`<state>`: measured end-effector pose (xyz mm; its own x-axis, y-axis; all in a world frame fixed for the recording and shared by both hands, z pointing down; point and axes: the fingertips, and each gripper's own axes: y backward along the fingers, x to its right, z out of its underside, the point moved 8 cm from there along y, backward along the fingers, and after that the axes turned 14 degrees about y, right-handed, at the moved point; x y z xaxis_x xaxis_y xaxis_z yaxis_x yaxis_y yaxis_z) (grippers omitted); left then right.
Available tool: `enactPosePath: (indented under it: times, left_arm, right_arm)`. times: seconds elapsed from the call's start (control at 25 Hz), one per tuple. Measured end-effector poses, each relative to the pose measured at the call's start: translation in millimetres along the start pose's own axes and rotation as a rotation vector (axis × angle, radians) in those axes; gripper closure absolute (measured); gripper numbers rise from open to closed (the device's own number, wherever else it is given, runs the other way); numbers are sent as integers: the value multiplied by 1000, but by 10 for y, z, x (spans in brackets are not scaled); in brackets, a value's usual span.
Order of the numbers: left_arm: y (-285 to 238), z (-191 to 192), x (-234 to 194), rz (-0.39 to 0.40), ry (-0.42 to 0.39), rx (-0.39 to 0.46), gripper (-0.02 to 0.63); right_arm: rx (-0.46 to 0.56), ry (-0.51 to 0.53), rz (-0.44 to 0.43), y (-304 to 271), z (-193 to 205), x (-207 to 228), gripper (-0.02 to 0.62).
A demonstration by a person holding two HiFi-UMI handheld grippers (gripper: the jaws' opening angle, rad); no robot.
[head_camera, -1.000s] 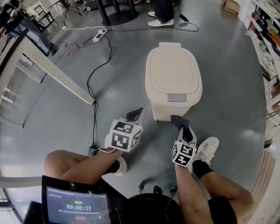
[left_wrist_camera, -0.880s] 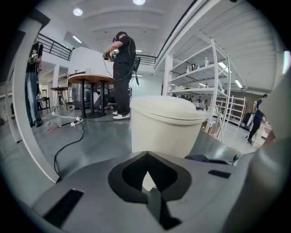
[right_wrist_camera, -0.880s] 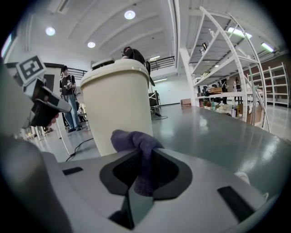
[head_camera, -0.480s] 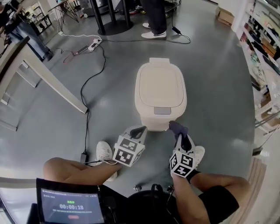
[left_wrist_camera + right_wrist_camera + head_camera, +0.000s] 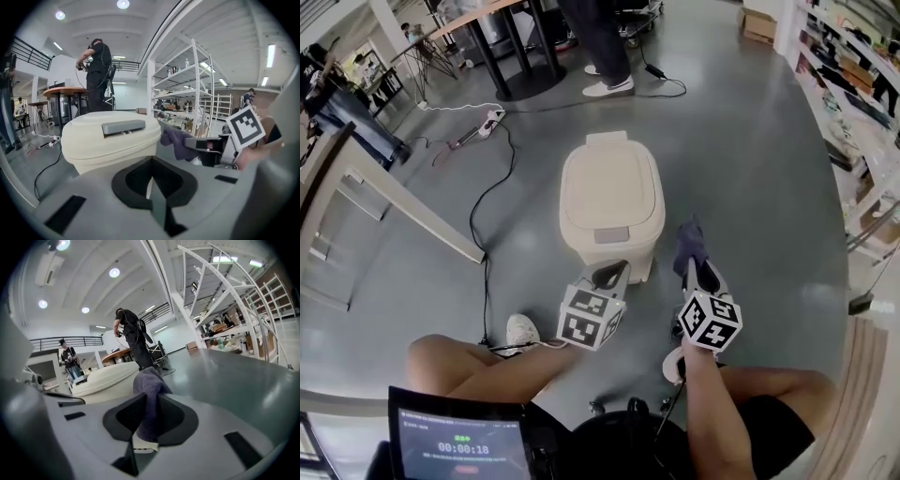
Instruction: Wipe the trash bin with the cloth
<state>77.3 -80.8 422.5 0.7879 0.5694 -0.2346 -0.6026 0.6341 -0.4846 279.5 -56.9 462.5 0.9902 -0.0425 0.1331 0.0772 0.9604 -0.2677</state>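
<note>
Right tool (image 5: 694, 272) clenched on cloth (image 5: 688, 240) beside trash bin (image 5: 611, 192), left tool (image 5: 612, 274) closed empty near its front edge

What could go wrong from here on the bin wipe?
1. The cloth is bunched in the right claw; dragging may pull it loose.
2. The trash bin stands free on the smooth floor, and the left claw is shut, not holding it; pushing may slide it.
3. Wiping over the grey latch at the lid's front might pop the lid.
</note>
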Motion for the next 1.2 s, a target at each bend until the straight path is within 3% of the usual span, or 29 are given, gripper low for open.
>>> enactPosePath:
  times: [0.2, 0.48, 0.88, 1.08, 1.2]
  left_arm:
    - [-16, -224, 250, -15, 27, 73, 606]
    - [-186, -303, 542, -35, 63, 159, 606]
    - [-210, -360, 560, -59, 38, 149, 606]
    - [-265, -298, 706, -52, -82, 111, 606]
    - [-320, -218, 696, -53, -65, 85, 606]
  right_arm:
    - [-15, -118, -201, -165, -232, 85, 526]
    - [-52, -235, -395, -428, -497, 296, 526]
    - [-172, -252, -477, -770, -439, 103, 526]
    - [-204, -189, -495, -868, -299, 96, 526]
    - [-219, -183, -512, -959, -190, 90, 526]
